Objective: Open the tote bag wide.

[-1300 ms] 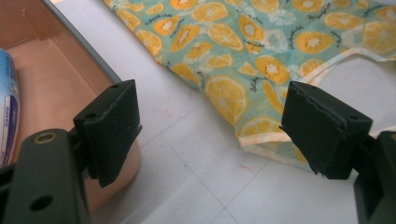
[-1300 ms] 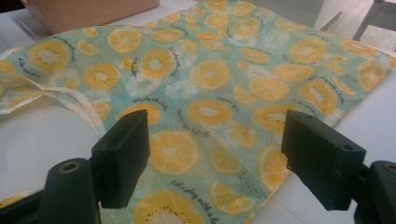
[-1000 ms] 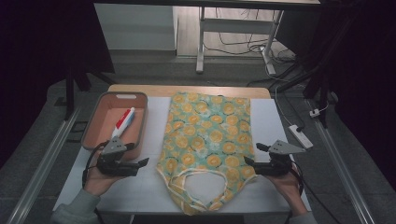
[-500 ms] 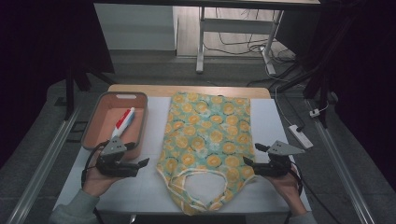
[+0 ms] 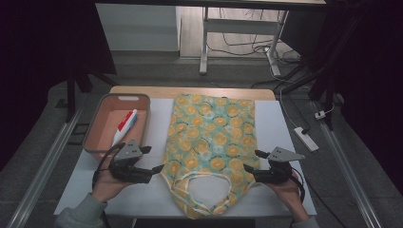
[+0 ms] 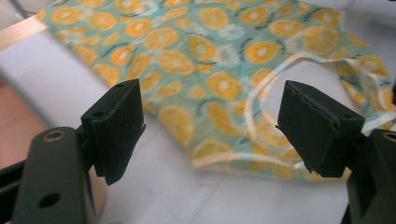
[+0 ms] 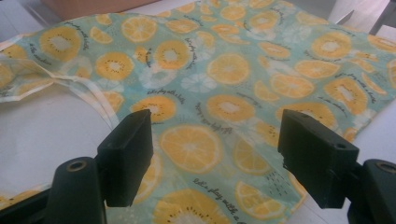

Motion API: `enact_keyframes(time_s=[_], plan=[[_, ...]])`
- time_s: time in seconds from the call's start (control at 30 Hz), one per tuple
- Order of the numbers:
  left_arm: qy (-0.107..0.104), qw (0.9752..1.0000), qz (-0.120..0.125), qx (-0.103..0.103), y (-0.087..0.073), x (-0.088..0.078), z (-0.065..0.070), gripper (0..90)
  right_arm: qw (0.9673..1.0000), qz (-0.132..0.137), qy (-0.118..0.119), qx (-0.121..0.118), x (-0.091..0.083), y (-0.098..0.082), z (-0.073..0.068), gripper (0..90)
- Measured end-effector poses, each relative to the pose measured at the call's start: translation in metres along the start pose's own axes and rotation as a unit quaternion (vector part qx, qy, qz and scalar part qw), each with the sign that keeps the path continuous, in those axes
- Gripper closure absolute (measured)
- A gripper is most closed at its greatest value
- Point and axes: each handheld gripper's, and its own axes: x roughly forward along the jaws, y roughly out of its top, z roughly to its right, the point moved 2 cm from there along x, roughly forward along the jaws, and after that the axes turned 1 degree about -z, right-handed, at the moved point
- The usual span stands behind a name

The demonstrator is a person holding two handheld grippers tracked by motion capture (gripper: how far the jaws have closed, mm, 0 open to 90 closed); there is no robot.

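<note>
Dim room, white-topped table (image 5: 285, 123) with a wood strip along the far edge, dark floor and cables behind it

Left gripper (image 5: 153, 169): jaws spread wide, nothing between them. Tips point inward at the near-left corner of the fruit-print apron (image 5: 211, 137), right at its edge; contact can't be confirmed from the high view. In the left gripper view (image 6: 210, 126) the fabric's corner and the pale bound edge lie between and just past the jaws, with bare white table under the left one

Right gripper (image 5: 250, 170): jaws also spread wide, empty. Tips point inward at the apron's near-right edge. In the right gripper view (image 7: 215, 130) the jaws sit over the printed cloth, with orange slices visible in the gap; whether they touch the cloth I can't tell

A hand holds each gripper from the near side, grey sleeves at the bottom edge, black cables trailing from both

Apron: laid flat in the middle of the table, teal with orange and kiwi slices, long axis running away from the person. Neck loop and curved cut-out at the near end, straight hem at the far end

Further out: pinkish-brown bin (image 5: 142, 102) at the far left of the table, beside the apron and apart from it, holding a white and red tube (image 5: 124, 126) lying diagonally. White power strip (image 5: 305, 138) on the floor to the right
</note>
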Motion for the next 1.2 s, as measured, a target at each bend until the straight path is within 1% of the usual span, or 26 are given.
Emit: enact_keyframes(time_s=[0.07,0.17,0.27,0.33,0.4,0.53,0.57,0.6,0.67,0.7,0.8,0.87,0.93,1.0,1.07,1.1,1.2], plan=[[-0.011,0.9998,-0.005,0.015,0.007,0.007,0.005,23.5,1.0,-0.002,0.001,-0.001,0.001,0.0,-0.001,26.7],[-0.028,0.999,-0.014,0.032,0.017,0.019,0.011,24.1,1.0,-0.006,0.002,-0.003,0.003,-0.001,-0.002,26.7],[-0.046,0.9975,-0.026,0.047,0.025,0.033,0.019,24.2,1.0,-0.007,0.004,-0.001,0.003,-0.002,-0.003,26.7],[-0.059,0.9959,-0.035,0.06,0.029,0.041,0.026,24.2,1.0,-0.006,0.004,-0.001,0.003,-0.002,-0.004,26.7],[-0.074,0.9934,-0.045,0.074,0.03,0.049,0.034,24.3,1.0,-0.006,0.003,0.0,0.003,-0.002,-0.003,26.7],[-0.099,0.989,-0.063,0.09,0.025,0.058,0.049,24.7,1.0,-0.007,0.004,0.0,0.004,-0.003,-0.003,26.7],[-0.105,0.9885,-0.063,0.088,0.023,0.059,0.052,25.3,0.9999,-0.007,0.008,0.004,0.004,-0.004,-0.003,26.7],[-0.113,0.9871,-0.068,0.09,0.022,0.061,0.056,25.3,0.9999,-0.007,0.008,0.004,0.004,-0.004,-0.003,26.7],[-0.128,0.984,-0.078,0.096,0.019,0.064,0.065,25.6,0.9996,0.0,0.023,0.017,0.005,-0.004,-0.003,26.8],[-0.137,0.9817,-0.083,0.103,0.017,0.065,0.069,25.8,0.9995,0.005,0.025,0.02,0.004,-0.003,-0.004,26.9],[-0.157,0.9758,-0.093,0.121,0.014,0.067,0.083,26.8,0.9996,0.002,0.024,0.018,0.005,-0.003,-0.005,26.9],[-0.165,0.9722,-0.106,0.129,0.011,0.07,0.09,27.0,0.9995,0.002,0.024,0.018,0.005,-0.003,-0.005,26.9],[-0.168,0.9672,-0.123,0.145,0.008,0.074,0.095,27.6,0.9996,0.001,0.023,0.016,0.005,-0.003,-0.005,26.9],[-0.177,0.9625,-0.136,0.154,0.005,0.078,0.098,30.5,0.9997,-0.003,0.021,0.013,0.005,-0.004,-0.006,26.9],[-0.183,0.9601,-0.142,0.157,0.003,0.082,0.1,30.5,0.9997,-0.008,0.021,0.011,0.006,-0.005,-0.006,26.9],[-0.184,0.9585,-0.146,0.162,0.002,0.084,0.101,30.5,0.9997,-0.008,0.021,0.011,0.006,-0.005,-0.006,26.9],[-0.191,0.9539,-0.159,0.168,-0.001,0.093,0.104,31.8,0.9996,-0.01,0.025,0.009,0.008,-0.006,-0.006,26.9]])
